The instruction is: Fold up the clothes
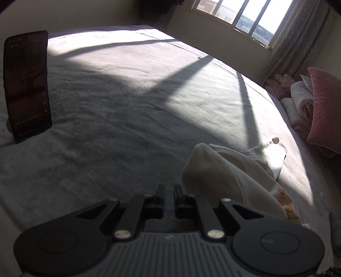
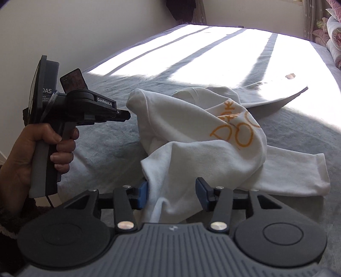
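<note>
A white T-shirt (image 2: 191,132) with orange lettering lies crumpled in a heap on the grey bed (image 2: 102,136). My right gripper (image 2: 172,195) stands over its near edge, jaws apart, with a fold of the cloth loose between the blue pads (image 2: 142,194). In the left wrist view my left gripper (image 1: 169,191) shows a narrow gap with nothing in it, and the T-shirt (image 1: 223,170) bunches just to its right. The right wrist view shows the left gripper (image 2: 127,115), held by a hand (image 2: 32,149), with its tip beside the shirt's left bulge.
A dark phone (image 1: 27,85) stands upright on the bed (image 1: 127,95) at the left. Pink pillows and rolled bedding (image 1: 324,110) pile up at the right edge under a curtained window (image 1: 245,15). Bright sunlight stripes fall across the far half of the bed.
</note>
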The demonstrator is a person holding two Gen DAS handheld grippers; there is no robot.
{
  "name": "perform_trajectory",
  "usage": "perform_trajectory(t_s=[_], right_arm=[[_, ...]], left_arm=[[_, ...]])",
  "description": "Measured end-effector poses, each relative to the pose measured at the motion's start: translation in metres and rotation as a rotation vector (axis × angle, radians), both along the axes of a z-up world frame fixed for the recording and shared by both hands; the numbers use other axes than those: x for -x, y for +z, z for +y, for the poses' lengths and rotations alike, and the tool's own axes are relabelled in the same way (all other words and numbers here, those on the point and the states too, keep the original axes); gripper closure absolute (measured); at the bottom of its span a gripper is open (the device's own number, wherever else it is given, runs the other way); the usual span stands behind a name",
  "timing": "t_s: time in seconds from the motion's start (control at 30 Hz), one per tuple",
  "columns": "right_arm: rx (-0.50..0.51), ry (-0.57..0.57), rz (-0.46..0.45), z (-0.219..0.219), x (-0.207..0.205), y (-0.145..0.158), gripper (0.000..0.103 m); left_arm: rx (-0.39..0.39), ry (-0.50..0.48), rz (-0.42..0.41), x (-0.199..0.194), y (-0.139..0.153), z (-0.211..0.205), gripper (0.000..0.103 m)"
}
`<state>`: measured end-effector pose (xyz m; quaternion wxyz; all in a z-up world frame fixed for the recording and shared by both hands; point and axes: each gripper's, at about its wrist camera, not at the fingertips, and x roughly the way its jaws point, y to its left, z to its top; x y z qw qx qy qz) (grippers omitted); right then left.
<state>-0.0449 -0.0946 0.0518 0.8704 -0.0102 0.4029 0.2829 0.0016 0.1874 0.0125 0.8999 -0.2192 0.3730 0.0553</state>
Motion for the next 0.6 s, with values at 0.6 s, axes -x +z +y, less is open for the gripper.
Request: perform_trajectory(t_s=[0.6], right_arm=[[-0.031, 0.019, -0.057, -0.023, -0.052, 0.052, 0.039]], left_arm=[[0.238, -0.032, -0.046, -0.005, -0.003, 0.01, 0.049]])
